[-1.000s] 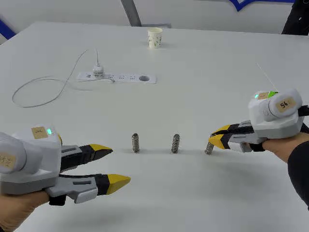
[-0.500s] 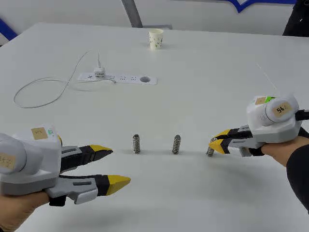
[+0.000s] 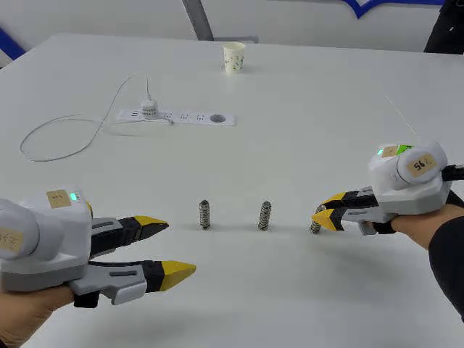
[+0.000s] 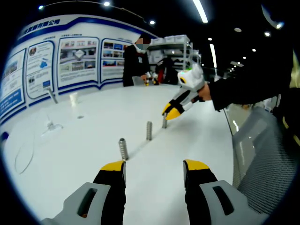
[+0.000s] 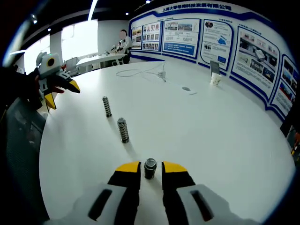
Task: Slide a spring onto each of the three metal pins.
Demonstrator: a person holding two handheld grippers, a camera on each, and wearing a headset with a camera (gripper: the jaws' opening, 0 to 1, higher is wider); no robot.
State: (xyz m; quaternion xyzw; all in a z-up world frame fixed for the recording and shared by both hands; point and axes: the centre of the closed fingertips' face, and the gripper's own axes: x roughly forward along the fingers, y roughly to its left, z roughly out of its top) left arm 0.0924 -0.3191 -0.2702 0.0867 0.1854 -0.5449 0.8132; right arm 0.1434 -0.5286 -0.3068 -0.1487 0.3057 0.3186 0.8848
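Right gripper view has the right claw (image 5: 151, 164) set narrow, straddling the end spring (image 5: 150, 171) near the surface's (image 5: 211, 131) front edge; contact unclear. It looks light and springy, so pinch gently mid-coil. Left claw (image 3: 180, 247) gapes wide.

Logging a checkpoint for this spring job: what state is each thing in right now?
left gripper, open, holding nothing.
right gripper, jaws narrowly straddling the right spring; grip unclear.
left spring, upright.
middle spring, upright.
right spring, upright between the jaws.
paper cup, upright.
power strip, one plug inserted.
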